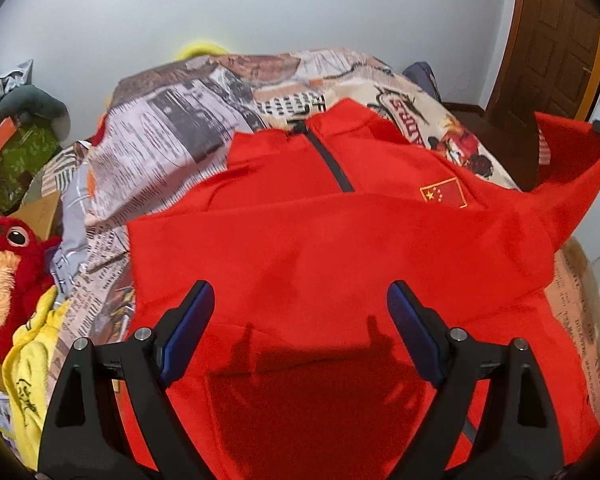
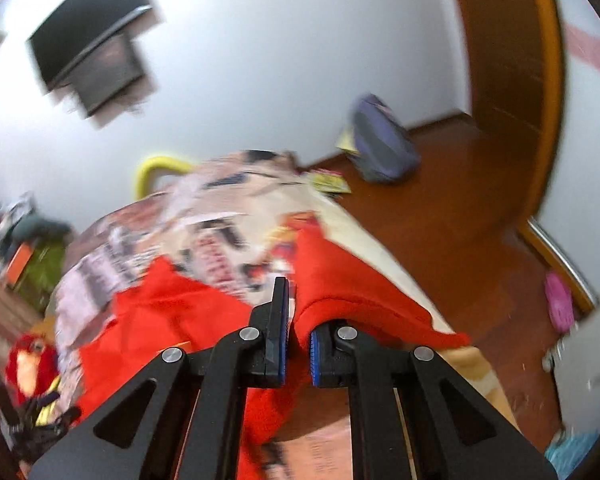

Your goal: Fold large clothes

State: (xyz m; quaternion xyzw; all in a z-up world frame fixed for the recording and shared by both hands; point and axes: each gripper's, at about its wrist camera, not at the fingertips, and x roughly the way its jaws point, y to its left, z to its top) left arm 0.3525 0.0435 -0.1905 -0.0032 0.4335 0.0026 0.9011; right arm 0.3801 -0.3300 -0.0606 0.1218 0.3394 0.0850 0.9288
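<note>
At nine o'clock in the left wrist view a red plush parrot [image 1: 8, 276] sits beside a yellow cloth [image 1: 28, 364], both at the edge of the bed. The newspaper-print bedspread [image 1: 168, 140] runs from there toward twelve o'clock. On it the red zip-neck jacket [image 1: 320, 248] lies spread, collar toward twelve o'clock, with its dark zipper [image 1: 332, 164] and a flag patch [image 1: 444, 193] toward one o'clock. The left gripper [image 1: 300, 312] hovers over the jacket's lower part at six o'clock, jaws spread wide and holding nothing. At two o'clock one red sleeve [image 1: 572, 184] is lifted off the bed. In the blurred right wrist view, the right gripper [image 2: 298, 344] is clamped on that sleeve, with cloth bunched between the blue pads [image 2: 315, 354]. A purple backpack [image 2: 380, 148] lies on the wooden floor [image 2: 460, 208] at one o'clock.
</note>
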